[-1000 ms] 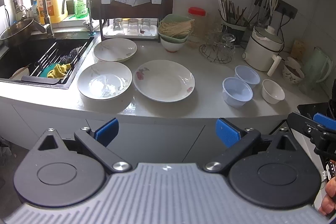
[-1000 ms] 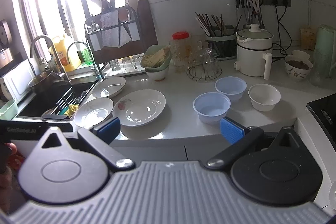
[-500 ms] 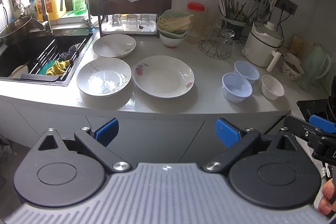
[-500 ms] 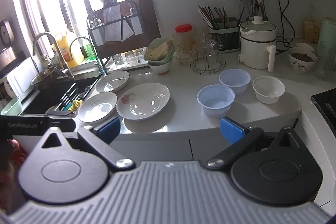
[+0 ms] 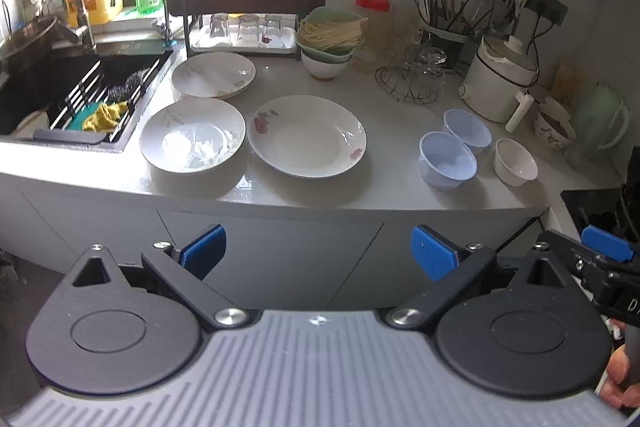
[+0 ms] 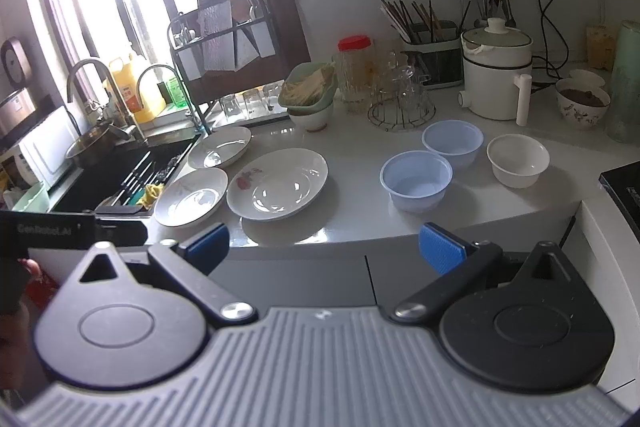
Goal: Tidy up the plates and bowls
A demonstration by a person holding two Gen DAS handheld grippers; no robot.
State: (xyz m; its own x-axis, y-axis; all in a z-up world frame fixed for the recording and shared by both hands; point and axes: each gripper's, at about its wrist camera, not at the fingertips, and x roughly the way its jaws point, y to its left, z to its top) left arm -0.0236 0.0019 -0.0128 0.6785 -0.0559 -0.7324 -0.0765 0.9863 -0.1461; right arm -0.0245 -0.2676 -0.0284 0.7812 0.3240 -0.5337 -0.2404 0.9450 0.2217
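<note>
Nearest on the surface (image 5: 392, 183): large flowered plate (image 5: 307, 135), empty, with two smaller empty plates (image 5: 192, 134) (image 5: 213, 73) left of it toward the sink (image 5: 72, 83). Right of that plate: two empty blue bowls (image 6: 416, 179) (image 6: 452, 141) touching, white bowl (image 6: 517, 159) beside; behind, a green bowl (image 5: 328, 37) holding noodles. Left tool (image 5: 319, 251) and right tool (image 6: 326, 243) both spread wide, gripping nothing, short of the surface edge.

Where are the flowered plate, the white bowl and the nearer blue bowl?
flowered plate (image 5: 306, 136), left wrist view, centre well.
white bowl (image 6: 518, 160), right wrist view, inside.
nearer blue bowl (image 6: 416, 179), right wrist view, inside.

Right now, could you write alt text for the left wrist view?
Three white plates and three small bowls sit apart on a kitchen counter, sink at left. The open left tool hangs in front of the counter, holding nothing.
</note>
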